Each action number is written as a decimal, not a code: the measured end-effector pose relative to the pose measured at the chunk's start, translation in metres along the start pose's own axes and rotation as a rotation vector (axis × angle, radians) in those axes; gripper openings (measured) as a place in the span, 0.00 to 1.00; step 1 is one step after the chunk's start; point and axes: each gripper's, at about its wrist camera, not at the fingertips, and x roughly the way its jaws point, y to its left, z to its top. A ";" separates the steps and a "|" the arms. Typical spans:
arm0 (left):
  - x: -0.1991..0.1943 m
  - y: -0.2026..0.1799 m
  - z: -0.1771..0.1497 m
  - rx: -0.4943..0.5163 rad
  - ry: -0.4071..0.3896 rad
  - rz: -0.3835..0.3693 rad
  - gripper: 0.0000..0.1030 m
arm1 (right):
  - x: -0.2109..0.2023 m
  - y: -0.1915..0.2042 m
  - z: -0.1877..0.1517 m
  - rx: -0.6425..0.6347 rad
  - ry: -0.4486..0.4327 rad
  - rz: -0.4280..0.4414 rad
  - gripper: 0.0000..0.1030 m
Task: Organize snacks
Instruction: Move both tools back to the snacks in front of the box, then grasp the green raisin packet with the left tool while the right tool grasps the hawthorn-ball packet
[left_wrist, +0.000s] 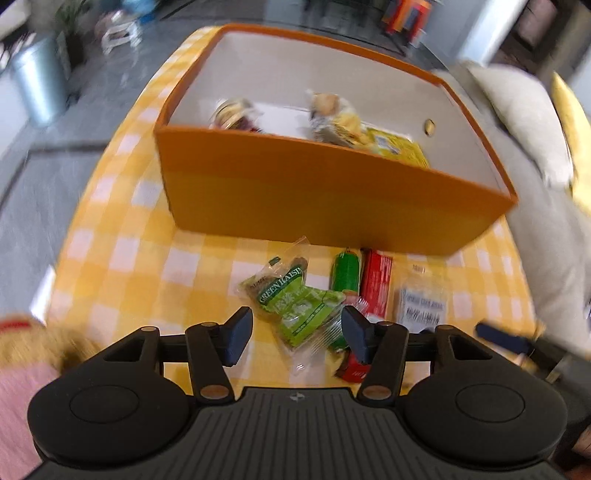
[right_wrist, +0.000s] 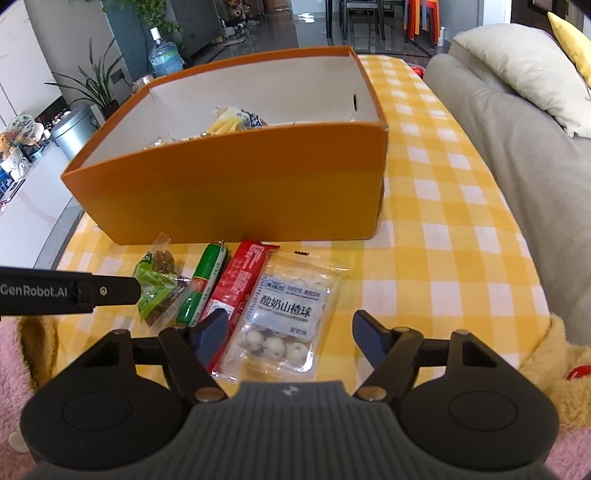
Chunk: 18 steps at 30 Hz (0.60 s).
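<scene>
We have four snacks lying in a row on the yellow checked cloth (right_wrist: 443, 206), just in front of the orange box (right_wrist: 236, 192), and the next move depends on how each one lies between our fingers. In the left wrist view, our left gripper (left_wrist: 295, 334) has its fingers spread fairly wide with nothing held, and the green raisin bag (left_wrist: 295, 306) sits low in the middle of the frame, right between the tips — its long side runs slanted from upper left to lower right. In the right wrist view, our right gripper (right_wrist: 290, 334) is spread wide too and holds nothing, and the clear bag of white balls (right_wrist: 286, 314) lies between its tips, its long side running up and down the frame. So each hand has its own bag closest. Between the two bags lie the green sausage stick (right_wrist: 203, 284) and the red bar (right_wrist: 240, 291), side by side, both pointing toward the box. The bags look thin, shiny and crinkly — we think they will bend and slip easily. The box looks like stiff card, white inside, with a few snacks already in it.
</scene>
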 end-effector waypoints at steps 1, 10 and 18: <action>0.002 0.002 0.000 -0.035 0.002 -0.015 0.63 | 0.003 0.001 0.000 0.005 0.001 -0.002 0.69; 0.023 0.011 0.006 -0.203 0.025 -0.041 0.68 | 0.031 0.001 0.004 0.064 0.038 -0.010 0.60; 0.037 0.019 0.008 -0.277 0.049 -0.032 0.68 | 0.044 0.010 0.005 0.028 0.045 -0.041 0.61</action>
